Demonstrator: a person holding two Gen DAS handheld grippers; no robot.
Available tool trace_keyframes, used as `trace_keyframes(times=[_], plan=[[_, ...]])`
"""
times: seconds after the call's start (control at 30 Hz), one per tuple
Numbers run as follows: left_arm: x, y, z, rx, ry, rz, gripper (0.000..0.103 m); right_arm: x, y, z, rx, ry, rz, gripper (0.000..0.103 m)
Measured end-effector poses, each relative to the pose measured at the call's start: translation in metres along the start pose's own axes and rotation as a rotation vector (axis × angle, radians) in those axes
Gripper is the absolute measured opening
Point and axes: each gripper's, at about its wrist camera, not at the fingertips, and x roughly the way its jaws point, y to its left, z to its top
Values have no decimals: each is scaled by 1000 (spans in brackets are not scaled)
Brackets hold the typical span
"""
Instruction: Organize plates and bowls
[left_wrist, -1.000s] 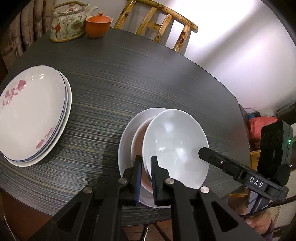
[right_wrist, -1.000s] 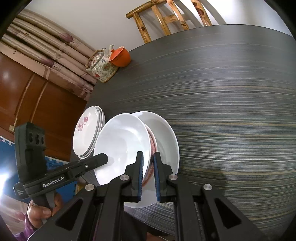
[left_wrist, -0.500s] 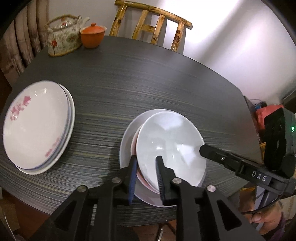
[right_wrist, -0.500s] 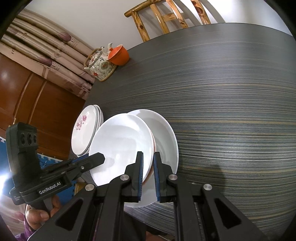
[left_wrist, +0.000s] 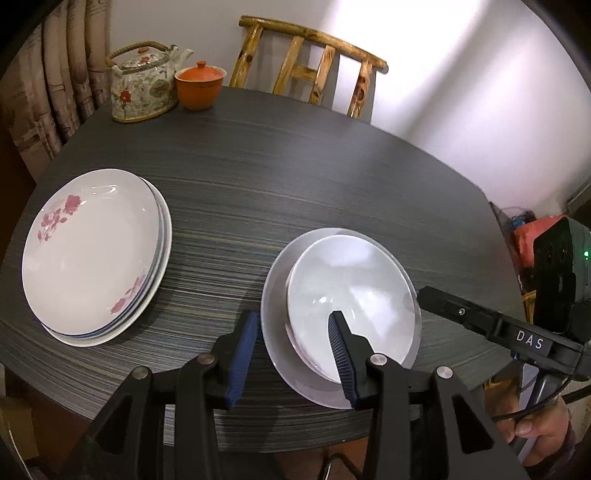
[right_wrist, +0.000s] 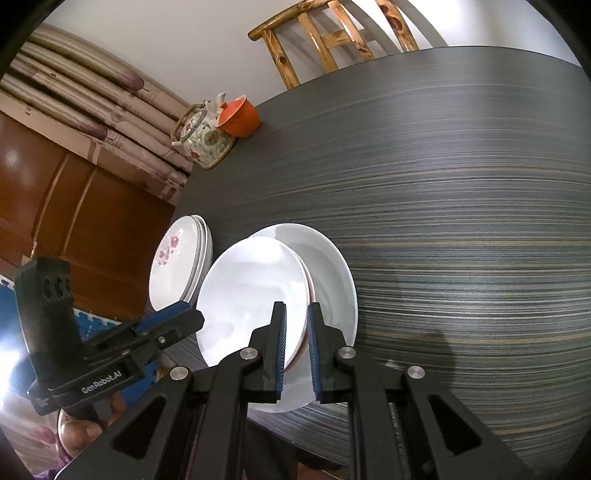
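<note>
The plain white ceramic bowl (left_wrist: 351, 291) now sits nested on the white stack just right of the rose-patterned plate pile (left_wrist: 92, 254) on the dark striped surface (left_wrist: 295, 177). The left hand-held gripper (left_wrist: 293, 334) has just been opening and stands released, straddling the near rim. The right hand-held gripper (right_wrist: 296, 334) looks clenched on the bowl's rim. The placing step seems nearly finished; next, the right needs to let go.

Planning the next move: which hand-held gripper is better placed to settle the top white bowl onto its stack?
Probably right. The right hand-held gripper is shut on the white bowl's near rim. The left hand-held gripper has just been opening; its fingers straddle the stack edge without pressing.
</note>
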Motion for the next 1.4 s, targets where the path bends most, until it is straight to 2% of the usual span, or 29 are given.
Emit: trace_keyframes(times=[0.2,0.4,0.5,0.63,0.73,0.9,0.97,1.1,1.4], plan=[[-5,14,-11,-25,-27,-10,41,-14,4,-4,-40,-47,-40,14],[-4,18,-28,36,-73,-2,44,-27,-5,-16,-19,-81,-52,14],[-5,18,-32,44,-87,-25,44,-36,-13,-28,-12,-135,-67,15],[-10,16,-39,81,-121,-51,44,-39,-26,-39,14,-163,-100,22],[-11,14,-41,112,-129,-30,44,-41,-29,-44,31,-183,-113,28],[-18,16,-40,97,-127,-11,44,-43,-18,-47,16,-206,-133,39],[-21,16,-38,112,-136,15,45,-44,-11,-49,2,-222,-144,41],[-25,16,-38,132,-151,69,45,-42,-5,-54,5,-241,-151,52],[-23,10,-40,171,-142,113,45,-39,5,-63,-12,-236,-161,54]])
